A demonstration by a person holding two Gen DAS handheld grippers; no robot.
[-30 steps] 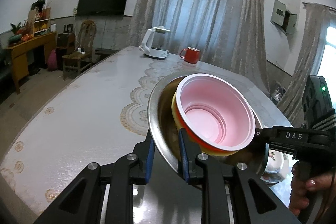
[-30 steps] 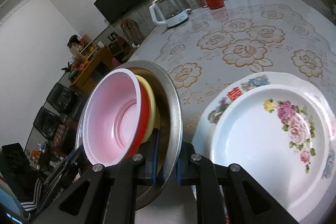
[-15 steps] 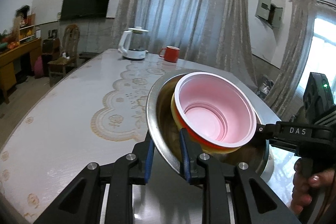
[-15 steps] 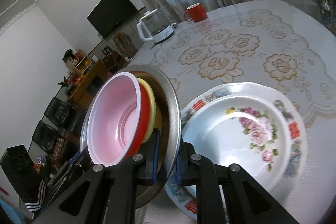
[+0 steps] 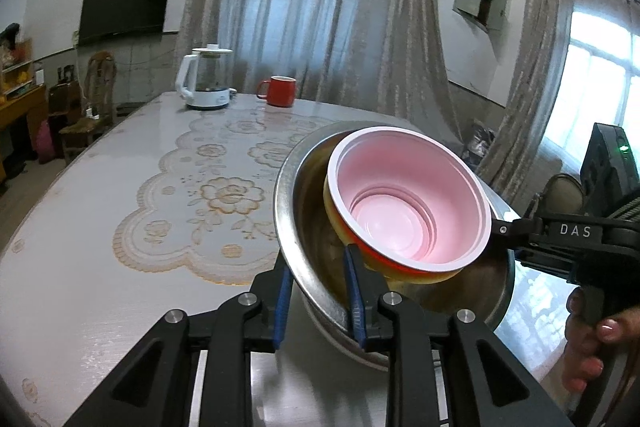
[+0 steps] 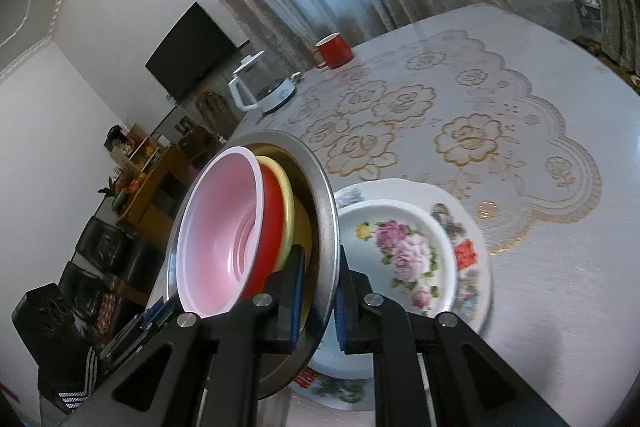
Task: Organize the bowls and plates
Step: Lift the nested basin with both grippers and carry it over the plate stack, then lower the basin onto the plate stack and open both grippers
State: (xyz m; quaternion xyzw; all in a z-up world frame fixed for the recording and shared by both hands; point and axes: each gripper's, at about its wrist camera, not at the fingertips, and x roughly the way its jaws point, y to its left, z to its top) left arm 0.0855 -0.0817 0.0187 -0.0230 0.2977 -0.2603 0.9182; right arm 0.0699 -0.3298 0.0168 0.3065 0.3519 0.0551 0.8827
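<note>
Both my tongs, left (image 5: 316, 291) and right (image 6: 318, 301), clamp the round steel basin (image 5: 316, 247) rim | nested pink plastic bowl (image 5: 408, 211) loose, slippery | floral china plate (image 6: 404, 251) below looks fragile.

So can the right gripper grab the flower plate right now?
Probably not. The right gripper is shut on the metal bowl's rim, sharing its weight with the left gripper. The flower plate lies just beyond, unblocked.
</note>
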